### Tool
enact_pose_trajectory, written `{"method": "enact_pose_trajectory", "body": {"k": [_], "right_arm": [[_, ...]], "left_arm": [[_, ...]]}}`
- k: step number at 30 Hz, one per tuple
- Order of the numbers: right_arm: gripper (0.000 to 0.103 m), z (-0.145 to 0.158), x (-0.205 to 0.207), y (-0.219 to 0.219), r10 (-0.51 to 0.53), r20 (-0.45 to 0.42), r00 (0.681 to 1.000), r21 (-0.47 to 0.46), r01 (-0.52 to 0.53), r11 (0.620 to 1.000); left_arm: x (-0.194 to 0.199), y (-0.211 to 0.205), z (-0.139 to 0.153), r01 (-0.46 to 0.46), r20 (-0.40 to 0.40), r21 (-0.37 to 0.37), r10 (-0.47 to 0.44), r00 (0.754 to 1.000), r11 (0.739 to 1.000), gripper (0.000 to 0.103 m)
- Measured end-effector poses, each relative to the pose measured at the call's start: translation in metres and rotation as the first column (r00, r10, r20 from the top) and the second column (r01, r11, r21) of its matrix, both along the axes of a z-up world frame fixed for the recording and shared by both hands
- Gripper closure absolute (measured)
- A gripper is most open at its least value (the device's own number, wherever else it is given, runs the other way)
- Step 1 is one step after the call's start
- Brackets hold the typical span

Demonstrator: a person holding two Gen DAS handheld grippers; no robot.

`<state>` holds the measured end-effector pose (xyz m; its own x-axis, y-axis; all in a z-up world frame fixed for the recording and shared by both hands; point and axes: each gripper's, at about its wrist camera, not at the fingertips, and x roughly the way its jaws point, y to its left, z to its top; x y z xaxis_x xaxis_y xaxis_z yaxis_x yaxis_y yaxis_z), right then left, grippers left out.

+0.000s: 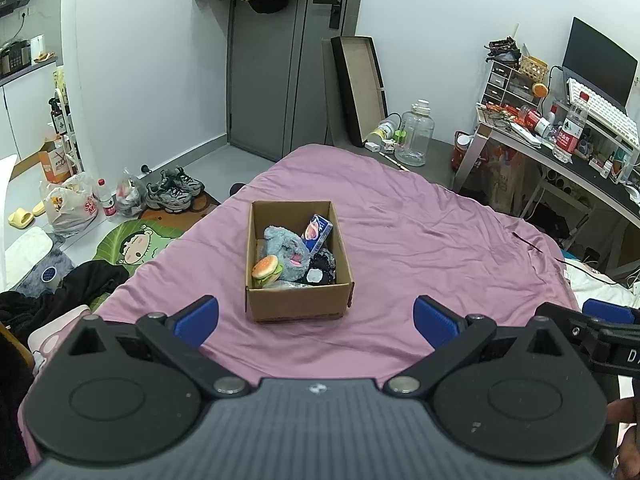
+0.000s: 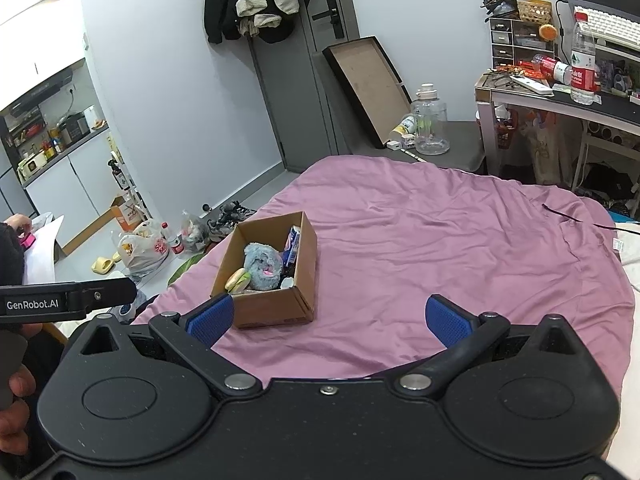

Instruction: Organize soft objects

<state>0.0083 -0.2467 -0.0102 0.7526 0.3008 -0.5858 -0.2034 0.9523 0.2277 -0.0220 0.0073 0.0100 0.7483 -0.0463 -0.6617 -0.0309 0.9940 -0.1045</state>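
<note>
A cardboard box (image 1: 298, 304) stands on the purple bedsheet (image 1: 420, 248). It holds a grey-blue plush (image 1: 286, 250), a soft hamburger toy (image 1: 266, 269), a blue and white carton (image 1: 317, 232) and a black soft item (image 1: 322, 268). My left gripper (image 1: 316, 318) is open and empty, just in front of the box. In the right wrist view the box (image 2: 272, 308) lies ahead to the left, with the plush (image 2: 262, 266) and hamburger (image 2: 238, 280) inside. My right gripper (image 2: 330, 320) is open and empty above the sheet, to the right of the box.
The bed's left edge drops to a floor with shoes (image 1: 174, 192), plastic bags (image 1: 70, 208) and a cartoon mat (image 1: 136, 246). A cluttered desk (image 1: 560, 148) stands at the right. A large clear jug (image 1: 416, 134) sits past the bed's far end, near the grey door (image 1: 280, 60).
</note>
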Motion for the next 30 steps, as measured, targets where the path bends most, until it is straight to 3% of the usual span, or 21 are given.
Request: {"method": "enact_pose_trajectory", "body": {"k": [30], "right_arm": [[0.0,-0.01,0.012,0.007,-0.005,-0.014,1.0,-0.036,0.004,0.999]], "left_arm": [[0.013,0.001,-0.012,0.019,-0.013,0.04,-0.019,1.0,0.999,0.0]]}}
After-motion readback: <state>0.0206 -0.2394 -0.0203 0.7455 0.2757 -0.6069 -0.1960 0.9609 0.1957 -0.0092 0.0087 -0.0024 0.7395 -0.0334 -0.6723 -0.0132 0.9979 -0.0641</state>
